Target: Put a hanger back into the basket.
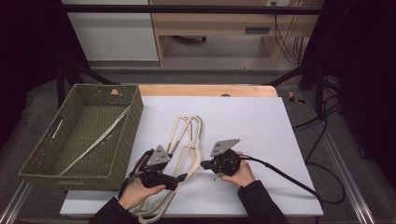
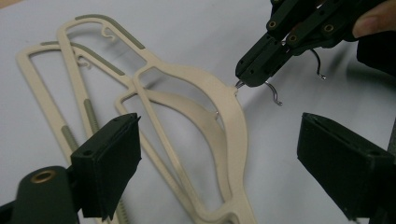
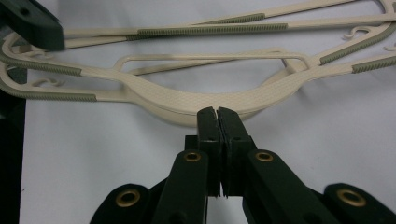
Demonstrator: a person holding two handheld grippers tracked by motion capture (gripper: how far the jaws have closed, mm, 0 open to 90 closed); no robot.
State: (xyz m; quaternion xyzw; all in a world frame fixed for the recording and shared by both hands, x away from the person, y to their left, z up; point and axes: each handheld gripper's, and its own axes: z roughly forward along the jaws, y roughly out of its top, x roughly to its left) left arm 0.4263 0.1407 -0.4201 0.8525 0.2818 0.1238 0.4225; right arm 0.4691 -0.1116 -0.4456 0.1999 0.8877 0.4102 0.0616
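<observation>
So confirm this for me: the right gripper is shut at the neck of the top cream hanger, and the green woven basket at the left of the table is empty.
Not quite. The high view shows the basket has a hanger lying in it. The rest holds: the right gripper is shut at the neck of the top cream hanger.

Both grippers are matte black, the left gripper (image 1: pixel 183 177) and the right gripper (image 1: pixel 203 164) each topped by a grey three-cornered plate, and a thick black cable (image 1: pixel 280 173) trails from the right one. Brass-coloured rivets (image 3: pixel 192 156) sit in the black linkage arms, and the fingers (image 2: pixel 109 163) are blocky black pads with flat inner faces. The person wears dark sleeves (image 1: pixel 264 205) down to the wrists.
</observation>
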